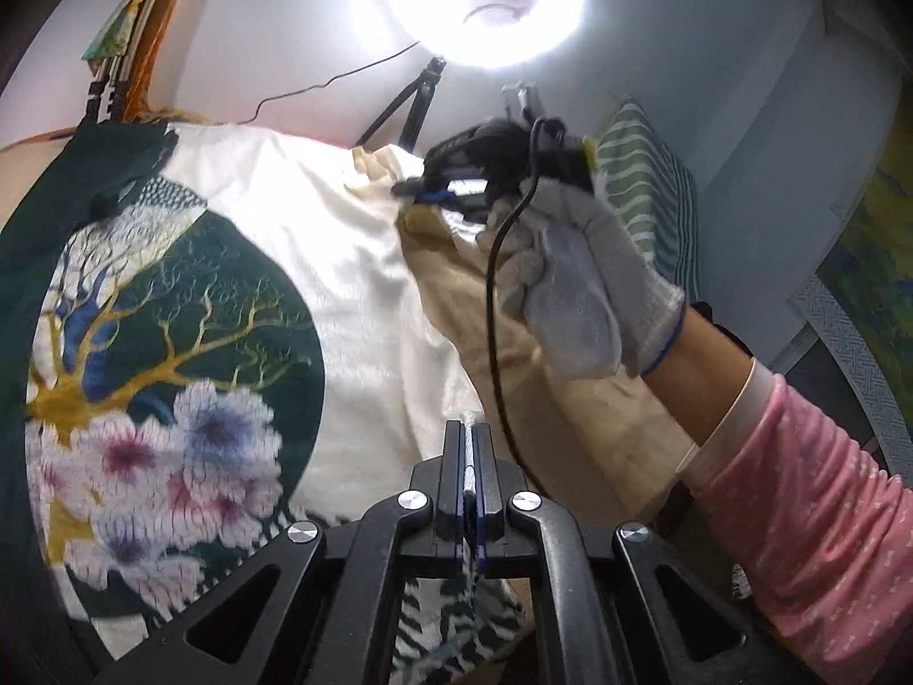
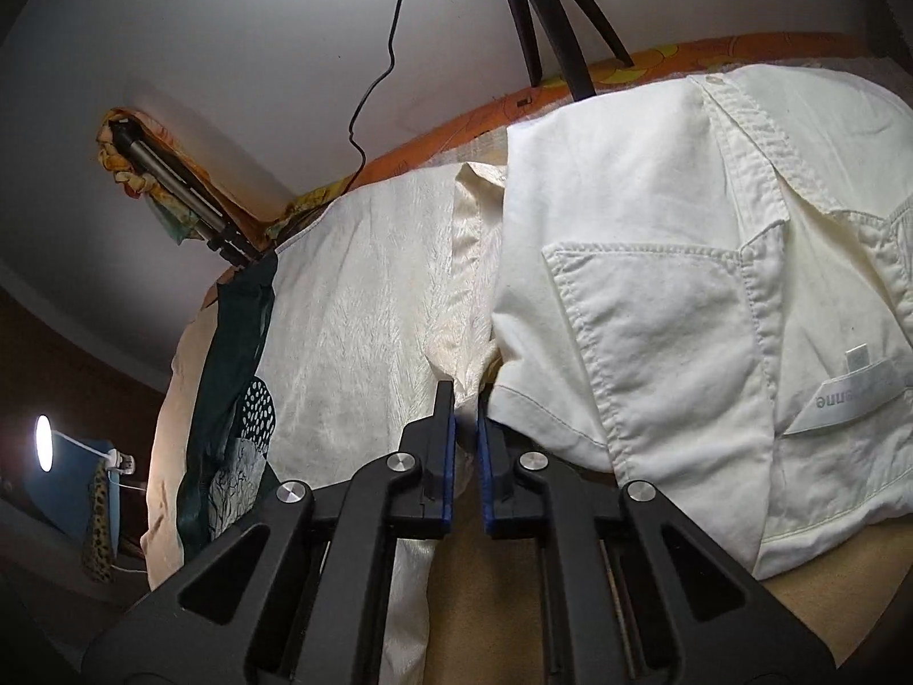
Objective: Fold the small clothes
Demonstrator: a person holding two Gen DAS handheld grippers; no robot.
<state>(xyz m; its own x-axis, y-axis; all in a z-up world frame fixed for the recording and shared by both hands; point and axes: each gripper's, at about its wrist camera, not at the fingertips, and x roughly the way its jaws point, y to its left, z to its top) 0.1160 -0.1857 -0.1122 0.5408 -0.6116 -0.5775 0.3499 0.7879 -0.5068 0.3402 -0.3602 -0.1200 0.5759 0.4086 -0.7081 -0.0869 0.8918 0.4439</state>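
A cream garment with a dark green panel of gold branches and pink flowers [image 1: 188, 342] is held up and spread in the left wrist view. My left gripper [image 1: 469, 428] is shut on its lower edge. My right gripper [image 1: 422, 191], held by a gloved hand [image 1: 576, 291], is shut on the garment's upper edge. In the right wrist view the right gripper [image 2: 465, 399] pinches a cream fold [image 2: 365, 297], with a small gap between its blue pads. A folded white shirt with a chest pocket [image 2: 673, 297] lies just to its right.
A bright ring light [image 1: 468, 0] on a tripod [image 1: 411, 108] stands behind the garment. A striped pillow [image 1: 650, 188] lies at the right. A cable [image 2: 382, 57] hangs down the wall. An orange patterned bed edge [image 2: 433, 154] runs behind. A small lamp [image 2: 44, 442] glows at far left.
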